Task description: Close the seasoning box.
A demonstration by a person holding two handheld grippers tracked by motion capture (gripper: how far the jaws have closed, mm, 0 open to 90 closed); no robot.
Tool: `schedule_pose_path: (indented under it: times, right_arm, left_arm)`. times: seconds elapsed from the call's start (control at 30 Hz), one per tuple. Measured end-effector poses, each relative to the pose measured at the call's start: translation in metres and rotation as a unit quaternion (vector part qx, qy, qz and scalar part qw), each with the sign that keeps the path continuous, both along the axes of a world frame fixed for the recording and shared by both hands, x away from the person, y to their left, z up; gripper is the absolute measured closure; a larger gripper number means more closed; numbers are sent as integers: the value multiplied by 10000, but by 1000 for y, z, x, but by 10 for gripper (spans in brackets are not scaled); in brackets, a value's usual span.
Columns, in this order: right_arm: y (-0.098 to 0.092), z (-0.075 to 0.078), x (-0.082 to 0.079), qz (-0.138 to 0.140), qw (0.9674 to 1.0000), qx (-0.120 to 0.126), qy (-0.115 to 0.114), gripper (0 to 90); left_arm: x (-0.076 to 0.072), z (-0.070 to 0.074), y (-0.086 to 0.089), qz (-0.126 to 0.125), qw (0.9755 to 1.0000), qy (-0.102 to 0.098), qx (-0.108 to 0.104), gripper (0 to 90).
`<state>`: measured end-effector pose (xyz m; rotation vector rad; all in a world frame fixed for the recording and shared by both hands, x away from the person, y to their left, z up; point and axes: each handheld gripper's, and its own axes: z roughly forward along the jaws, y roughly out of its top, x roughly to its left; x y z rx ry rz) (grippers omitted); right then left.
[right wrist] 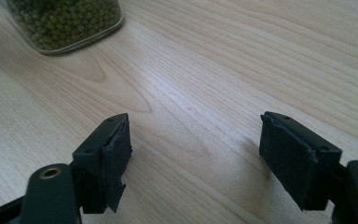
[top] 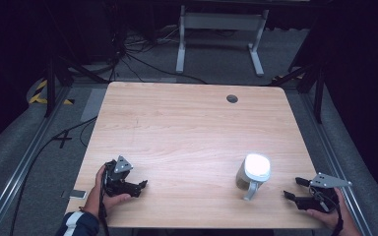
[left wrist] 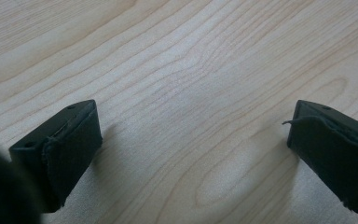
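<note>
From the high view I saw the jar (top: 252, 173) with its white lid on the bench (top: 187, 128), near the front right, the left tool (top: 139, 187) low at the front left, the right tool (top: 292, 188) just beside the jar.

In the left gripper view my tool (left wrist: 193, 135) was released over bare wood.

In the right gripper view my tool (right wrist: 195, 140) was released too, the jar (right wrist: 63, 23) of green beans ahead, apart.

I look down on a pale wooden tabletop (top: 187, 132) with a round dark grommet (top: 232, 99) near its far edge. Beyond it stands a white metal frame (top: 220, 34) on grey carpet (top: 24, 147). Black cables (top: 142, 59) trail left of that frame; the surroundings are dark.
</note>
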<state>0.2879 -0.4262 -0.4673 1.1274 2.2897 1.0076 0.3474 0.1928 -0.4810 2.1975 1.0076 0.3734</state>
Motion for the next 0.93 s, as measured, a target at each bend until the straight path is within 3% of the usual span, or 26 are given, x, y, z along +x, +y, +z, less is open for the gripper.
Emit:
schedule_pose_path:
  times: [0.33,0.67,0.93]
  right_arm:
    - [0,0,0,-30,10000,-1,2,242]
    - [0,0,1,-70,10000,-5,15,213]
    - [0,0,2,-110,9999,-15,35,198]
  left_arm:
    - [1,0,1,-68,9999,-115,68,34]
    - [1,0,0,-34,10000,11,-1,31]
    - [0,-1,0,2,10000,-34,-25,30]
